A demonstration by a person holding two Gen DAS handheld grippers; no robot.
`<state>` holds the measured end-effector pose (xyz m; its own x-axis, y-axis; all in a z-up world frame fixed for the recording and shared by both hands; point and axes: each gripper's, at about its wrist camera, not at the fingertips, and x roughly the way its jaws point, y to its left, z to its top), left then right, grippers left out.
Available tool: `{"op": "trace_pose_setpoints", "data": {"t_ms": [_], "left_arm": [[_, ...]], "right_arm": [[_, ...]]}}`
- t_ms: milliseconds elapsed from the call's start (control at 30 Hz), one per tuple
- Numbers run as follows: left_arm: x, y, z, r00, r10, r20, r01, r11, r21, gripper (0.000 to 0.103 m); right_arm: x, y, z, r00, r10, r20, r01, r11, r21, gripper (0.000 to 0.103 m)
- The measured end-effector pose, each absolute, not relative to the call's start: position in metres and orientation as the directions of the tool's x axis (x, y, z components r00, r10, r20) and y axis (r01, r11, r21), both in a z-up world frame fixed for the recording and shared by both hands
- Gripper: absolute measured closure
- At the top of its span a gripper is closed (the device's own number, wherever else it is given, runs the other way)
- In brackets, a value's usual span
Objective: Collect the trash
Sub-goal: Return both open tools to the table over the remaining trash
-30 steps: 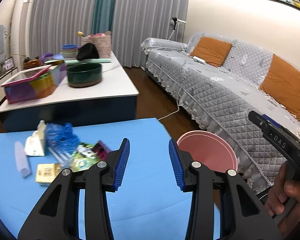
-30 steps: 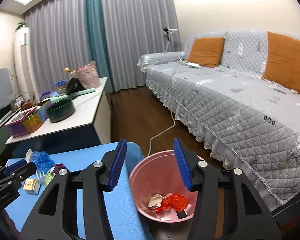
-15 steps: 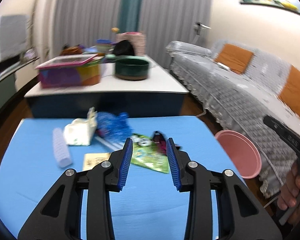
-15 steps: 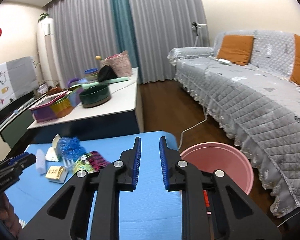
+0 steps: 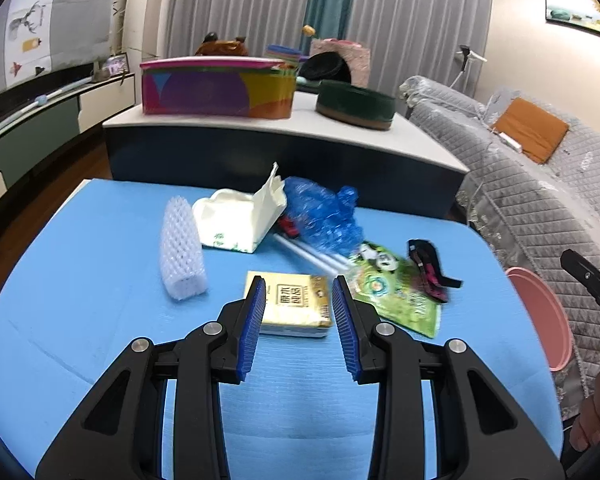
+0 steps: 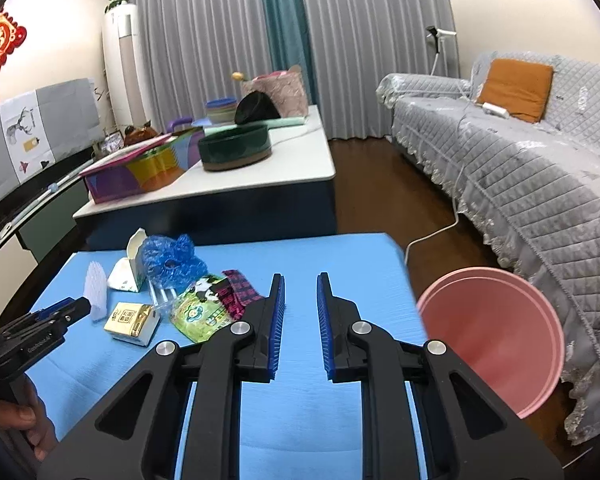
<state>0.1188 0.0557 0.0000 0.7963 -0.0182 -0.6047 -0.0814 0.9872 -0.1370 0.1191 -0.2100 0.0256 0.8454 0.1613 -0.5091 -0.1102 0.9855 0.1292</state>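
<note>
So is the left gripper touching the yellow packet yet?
Cannot tell. In the left wrist view the left gripper frames the yellow packet with open jaws; the right wrist view puts its tip just left of it.

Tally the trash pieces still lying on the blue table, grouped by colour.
White: 3 (foam net sleeve, torn carton, straws)
Blue: 1 (crumpled bag)
Gold: 1 (small box)
Green: 1 (snack pouch)
Black-and-red: 1 (wrapper)
Total: 7
</note>
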Motion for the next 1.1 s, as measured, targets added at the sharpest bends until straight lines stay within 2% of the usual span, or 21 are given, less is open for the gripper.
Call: {"op": "trace_pose_setpoints", "data": {"t_ms": [133,200,300,367,533,600,700,1100], "left_arm": [[0.128,0.057,-0.007,0.788,-0.005,-0.615,-0.095,0.987,-0.128,0.068],[0.133,0.057,-0.011,0.784,0.003,-0.621,-0.100,0.988,-0.121,0.063],[0.139,0.057,-0.017,0.776,0.013,-0.631,-0.106,0.988,-0.110,0.050],[0.143,0.056,-0.021,0.770,0.013,-0.638,-0.105,0.989,-0.107,0.038],[0.152,0.055,-0.030,0.751,0.012,-0.660,-0.107,0.989,-0.105,0.018],[0.155,0.055,-0.034,0.742,0.008,-0.670,-0.108,0.988,-0.107,0.015],[0.161,0.054,-0.040,0.726,0.008,-0.688,-0.108,0.989,-0.103,0.013],[0.174,0.049,-0.052,0.680,0.003,-0.733,-0.110,0.989,-0.098,0.012]], "right_arm": [[0.134,-0.197,0.011,0.825,0.178,-0.536,-0.133,0.983,0.123,0.086],[0.140,-0.191,0.006,0.817,0.185,-0.546,-0.141,0.982,0.122,0.086],[0.150,-0.184,-0.003,0.803,0.197,-0.562,-0.158,0.980,0.119,0.085],[0.157,-0.179,-0.008,0.794,0.205,-0.572,-0.170,0.979,0.115,0.084],[0.173,-0.168,-0.018,0.774,0.209,-0.597,-0.194,0.977,0.090,0.067],[0.180,-0.164,-0.023,0.762,0.218,-0.609,-0.205,0.974,0.092,0.061],[0.189,-0.155,-0.029,0.752,0.218,-0.623,-0.224,0.972,0.070,0.059],[0.211,-0.139,-0.047,0.720,0.211,-0.661,-0.246,0.968,0.041,0.060]]}}
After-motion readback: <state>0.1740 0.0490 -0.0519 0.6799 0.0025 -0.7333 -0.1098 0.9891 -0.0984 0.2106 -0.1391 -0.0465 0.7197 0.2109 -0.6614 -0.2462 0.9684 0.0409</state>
